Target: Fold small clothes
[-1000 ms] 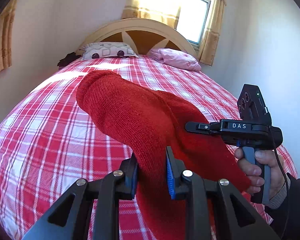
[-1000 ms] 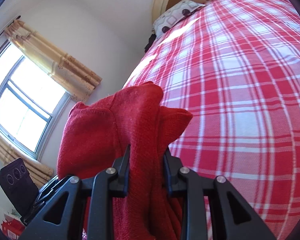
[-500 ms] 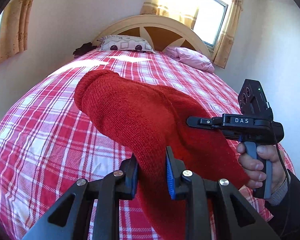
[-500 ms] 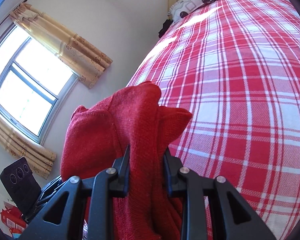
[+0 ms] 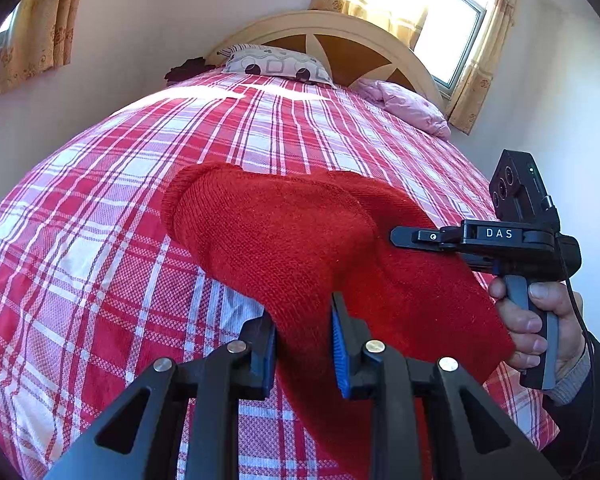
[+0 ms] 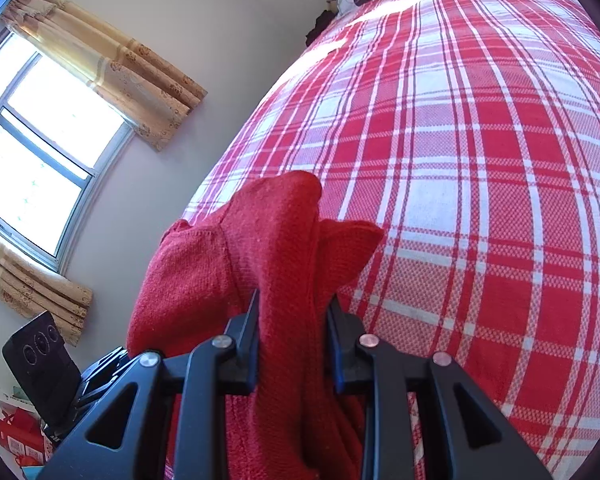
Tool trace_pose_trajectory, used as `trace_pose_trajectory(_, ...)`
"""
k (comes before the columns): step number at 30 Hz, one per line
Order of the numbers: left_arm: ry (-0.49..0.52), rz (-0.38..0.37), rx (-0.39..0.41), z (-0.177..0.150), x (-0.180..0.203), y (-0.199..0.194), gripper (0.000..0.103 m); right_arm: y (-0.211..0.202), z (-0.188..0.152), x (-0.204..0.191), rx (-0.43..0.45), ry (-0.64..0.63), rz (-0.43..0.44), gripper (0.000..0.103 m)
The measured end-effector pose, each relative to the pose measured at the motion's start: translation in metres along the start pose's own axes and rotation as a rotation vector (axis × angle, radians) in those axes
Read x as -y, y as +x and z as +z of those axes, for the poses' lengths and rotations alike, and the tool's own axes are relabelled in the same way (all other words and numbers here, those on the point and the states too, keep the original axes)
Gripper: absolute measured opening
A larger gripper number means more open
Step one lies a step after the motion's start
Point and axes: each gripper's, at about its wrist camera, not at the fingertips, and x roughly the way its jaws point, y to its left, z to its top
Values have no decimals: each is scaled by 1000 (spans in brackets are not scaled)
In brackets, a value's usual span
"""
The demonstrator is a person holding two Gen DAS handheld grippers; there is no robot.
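Left gripper (image 5: 303,336) pinches the red knit garment (image 5: 284,240), right gripper (image 6: 292,344) clamps a bunched edge too. Garment hangs over the plaid bed (image 5: 100,216), well short of the headboard. Tip: keep both edges level w/ each other, lower evenly, lay flat, no twist.

White letters "DAS" stand on the black body of the right gripper (image 5: 410,237), seen from the left wrist camera; small print on the red boxes (image 6: 18,438) at the right wrist view's lower left corner is too blurred to read.
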Motion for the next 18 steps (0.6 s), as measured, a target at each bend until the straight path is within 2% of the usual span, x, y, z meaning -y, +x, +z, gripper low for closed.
trace_pose_trajectory(14, -69, 4, -50, -18, -22, 23, 24, 27, 1, 16, -82, 20, -34, 30)
trace_pose_trajectory(16, -78, -1, -39, -20, -22, 22, 26, 29, 0, 18, -97, 15, -50, 31)
trace_pose_trajectory(18, -90, 1, -31, -21, -21, 18, 29, 30, -1, 19, -109, 9, -48, 37)
